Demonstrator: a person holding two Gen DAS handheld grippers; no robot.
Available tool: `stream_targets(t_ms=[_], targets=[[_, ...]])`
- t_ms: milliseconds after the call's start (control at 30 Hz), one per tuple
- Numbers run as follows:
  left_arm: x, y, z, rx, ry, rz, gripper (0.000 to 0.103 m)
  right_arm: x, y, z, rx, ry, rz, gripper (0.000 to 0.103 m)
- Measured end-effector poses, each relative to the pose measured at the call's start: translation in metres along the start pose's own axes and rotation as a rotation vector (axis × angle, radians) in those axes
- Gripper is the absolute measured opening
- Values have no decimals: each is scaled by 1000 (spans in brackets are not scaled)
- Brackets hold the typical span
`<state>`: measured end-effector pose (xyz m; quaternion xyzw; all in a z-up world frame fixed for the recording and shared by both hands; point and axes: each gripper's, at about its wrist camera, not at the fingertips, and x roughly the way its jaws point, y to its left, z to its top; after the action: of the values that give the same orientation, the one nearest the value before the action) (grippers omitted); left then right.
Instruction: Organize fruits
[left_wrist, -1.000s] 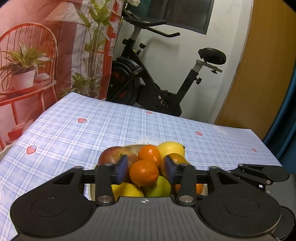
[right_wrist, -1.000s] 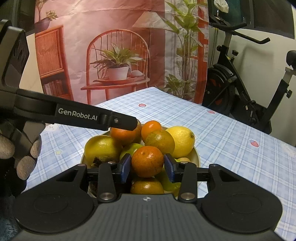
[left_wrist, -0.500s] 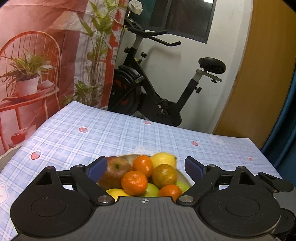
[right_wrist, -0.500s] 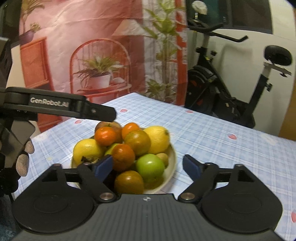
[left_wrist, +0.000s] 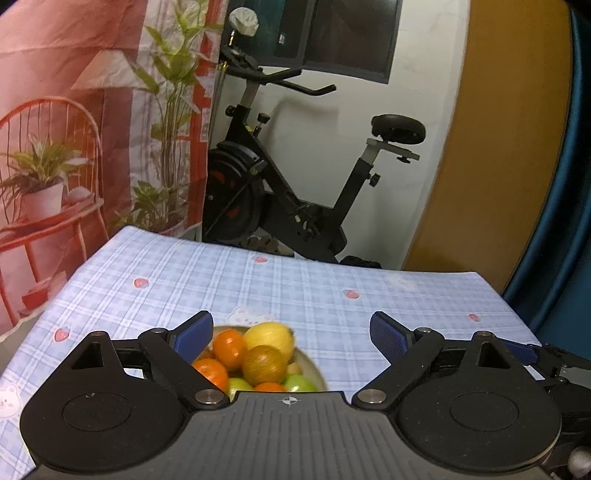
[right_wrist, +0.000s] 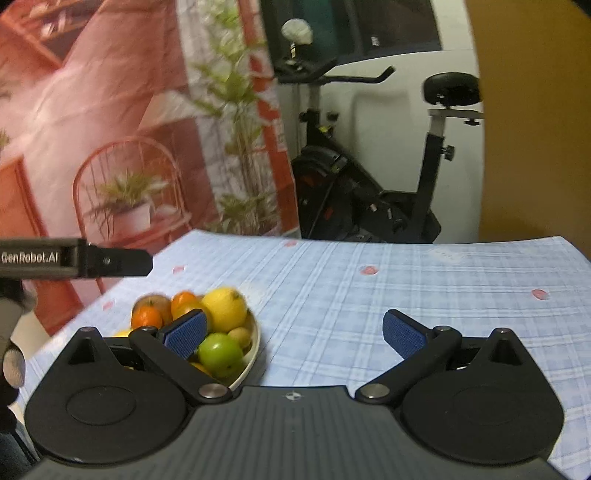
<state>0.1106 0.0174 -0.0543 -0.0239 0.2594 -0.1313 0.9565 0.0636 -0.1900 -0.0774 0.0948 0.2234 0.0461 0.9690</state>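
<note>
Change since a second ago: both your grippers have let go of the oranges they were closed on and pulled back and up from the pile; the right one has also swung away, so the bowl now sits at its lower left.

Left gripper (left_wrist: 291, 334): jaws wide, nothing between the pads; the fruit shows below and behind them, untouched.

Right gripper (right_wrist: 295, 334): jaws have just been opening and stand at full spread, empty, over bare tablecloth (right_wrist: 424, 280). Its left pad overlaps the bowl only in line of sight.

Bowl (right_wrist: 255, 349): pale, shallow, on the checked cloth near your edge of the table, heaped full.

Contents, as far as they can be told:
- lemon (right_wrist: 224, 309), on the far side, high in the heap
- green apple (right_wrist: 221, 354), at the near rim
- oranges (left_wrist: 229, 349), several, small
- a brownish-orange fruit (left_wrist: 264, 363), on top in the left view
- a reddish apple (right_wrist: 157, 301), at the far left, partly hidden

Handling, by judgement: round, firm, smooth-skinned, moderately light; each will roll if nudged, and the heap looks loosely stacked. Take your fruit from the top, pads across its widest part, squeezing gently so you don't bruise it. Lower fruit probably props the upper ones.

Beyond the table: exercise bike (left_wrist: 295, 192), printed backdrop (left_wrist: 74, 129).
</note>
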Motion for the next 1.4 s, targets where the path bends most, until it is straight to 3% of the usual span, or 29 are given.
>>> stream_targets(t_ms=[367, 667, 900, 1400], targets=[[-29, -50, 18, 100, -32, 18, 94, -50, -27, 30, 44, -5, -55, 103], [-46, -58, 16, 102, -26, 25, 94, -74, -34, 45, 55, -13, -149, 103], [-58, -62, 15, 123, -75, 68, 96, -80, -29, 46, 48, -20, -145, 103], [-60, -62, 17, 105, -75, 90, 99, -78, -26, 48, 31, -16, -131, 103]])
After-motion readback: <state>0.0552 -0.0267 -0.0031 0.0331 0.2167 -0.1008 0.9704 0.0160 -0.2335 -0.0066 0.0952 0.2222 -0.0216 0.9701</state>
